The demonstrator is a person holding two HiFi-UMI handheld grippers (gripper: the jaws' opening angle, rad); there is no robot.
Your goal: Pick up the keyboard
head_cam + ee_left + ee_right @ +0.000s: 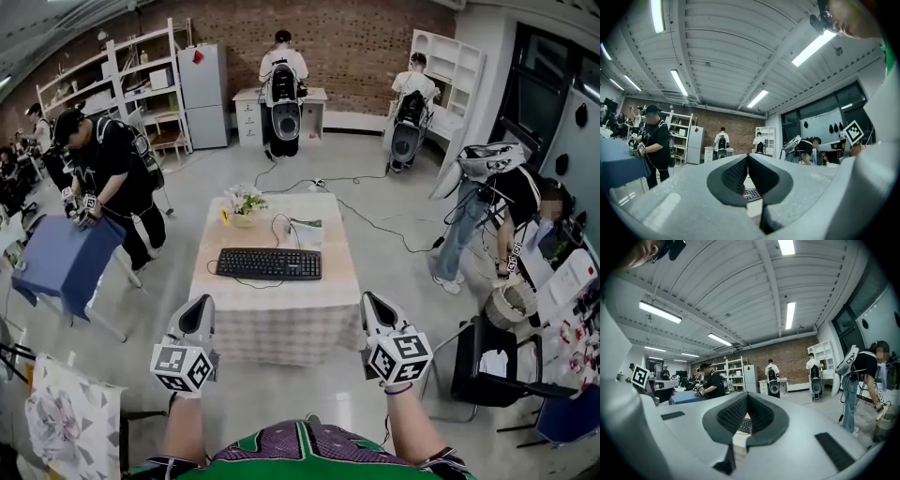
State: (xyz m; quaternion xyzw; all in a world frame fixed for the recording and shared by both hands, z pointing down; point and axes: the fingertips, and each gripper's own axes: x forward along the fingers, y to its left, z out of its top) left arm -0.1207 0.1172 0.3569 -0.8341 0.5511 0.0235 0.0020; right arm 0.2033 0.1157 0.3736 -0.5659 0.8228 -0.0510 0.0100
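Centred on the tabletop (pixel 281 314), the keyboard (pixel 269 264) is seen untouched at twelve o'clock; left gripper (pixel 198 307) and right gripper (pixel 374 304) are held closed, empty (grasp and lift remain).

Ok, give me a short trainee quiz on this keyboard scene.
1. True or false: the keyboard lies on the table, touched by no gripper.
2. The flowers stand: A beyond the keyboard, B nearer the person than it, C on the floor.
3. Missing word: the left gripper and right gripper both have jaws ____.
Key: 1 true; 2 A; 3 shut.
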